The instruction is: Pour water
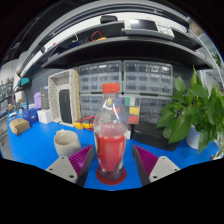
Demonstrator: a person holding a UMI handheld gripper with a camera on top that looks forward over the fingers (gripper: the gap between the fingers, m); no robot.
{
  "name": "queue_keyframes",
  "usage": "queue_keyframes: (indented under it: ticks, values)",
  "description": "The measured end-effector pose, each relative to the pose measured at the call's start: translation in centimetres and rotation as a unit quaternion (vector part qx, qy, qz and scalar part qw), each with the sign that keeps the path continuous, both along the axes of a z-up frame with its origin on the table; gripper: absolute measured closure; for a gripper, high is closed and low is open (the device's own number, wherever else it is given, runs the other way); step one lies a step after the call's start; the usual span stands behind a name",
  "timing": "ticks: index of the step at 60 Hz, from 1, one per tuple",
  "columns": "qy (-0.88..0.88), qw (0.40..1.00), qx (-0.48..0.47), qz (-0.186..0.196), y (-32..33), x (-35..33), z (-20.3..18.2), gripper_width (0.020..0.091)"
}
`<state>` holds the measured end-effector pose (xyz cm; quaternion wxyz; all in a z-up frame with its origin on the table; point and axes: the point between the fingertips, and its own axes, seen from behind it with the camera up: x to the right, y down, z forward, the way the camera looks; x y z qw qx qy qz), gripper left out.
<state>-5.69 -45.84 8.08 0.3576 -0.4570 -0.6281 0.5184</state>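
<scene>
One clear plastic bottle [110, 140] with a red cap and red liquid filling its lower part stands upright on the blue bench top [40, 145], near the bench's front edge. It stands between the two fingers of the gripper [113, 163], whose purple ribbed pads [82, 158] flank the bottle's lower body on either side; the fingers are set narrow about it, but whether both pads actually press on the plastic cannot be told. One beige cylindrical cup [66, 142] stands on the bench just beside the bottle, off the left finger and apart from it. One leafy green plant [192, 110] rises near the right edge of the bench. Behind the bench's far edge stands one grey cabinet of small drawers [120, 78], with shelves above it.
</scene>
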Motion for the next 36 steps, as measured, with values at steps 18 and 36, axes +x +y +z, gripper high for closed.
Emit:
queue_keyframes:
  ticks: [18,36]
  values:
    - [-0.063,0.997,0.002,-0.047,3.2,7.1,1.0,0.0320]
    - [-0.036,0.996,-0.009,-0.084,6.0,9.4,8.1,0.0331]
